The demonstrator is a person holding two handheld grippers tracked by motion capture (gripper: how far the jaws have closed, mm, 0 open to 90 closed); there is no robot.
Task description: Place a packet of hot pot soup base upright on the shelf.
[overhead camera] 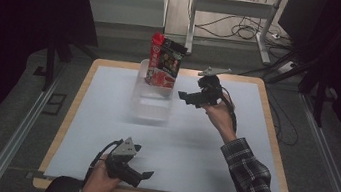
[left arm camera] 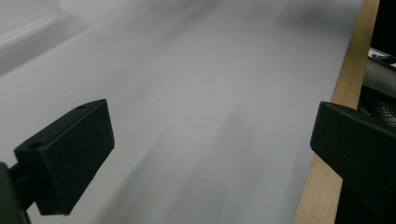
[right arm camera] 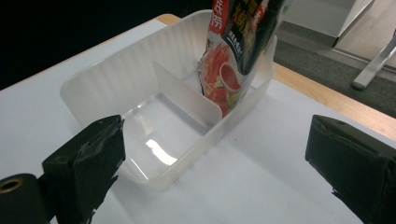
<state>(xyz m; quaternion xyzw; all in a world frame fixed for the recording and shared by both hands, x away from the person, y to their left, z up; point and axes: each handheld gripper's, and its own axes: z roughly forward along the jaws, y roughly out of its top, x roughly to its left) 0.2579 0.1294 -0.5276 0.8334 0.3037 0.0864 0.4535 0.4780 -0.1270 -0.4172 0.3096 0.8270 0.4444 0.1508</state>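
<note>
Standing upright in the far section of the clear bin (overhead camera: pixel 151 104) at upper center, the snack pouch (overhead camera: pixel 164 61) is looking light, floppy and slick, so I'd be pinching its top edge, with the right gripper (overhead camera: pixel 189 97) and left gripper (overhead camera: pixel 141 175) both hanging wide open, empty.

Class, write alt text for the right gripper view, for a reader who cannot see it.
A red and black snack packet stands upright in the far compartment of a clear plastic bin, whose near compartment is empty. The open hand-held gripper frames the bin from the bottom corners, above a white table mat.
</note>
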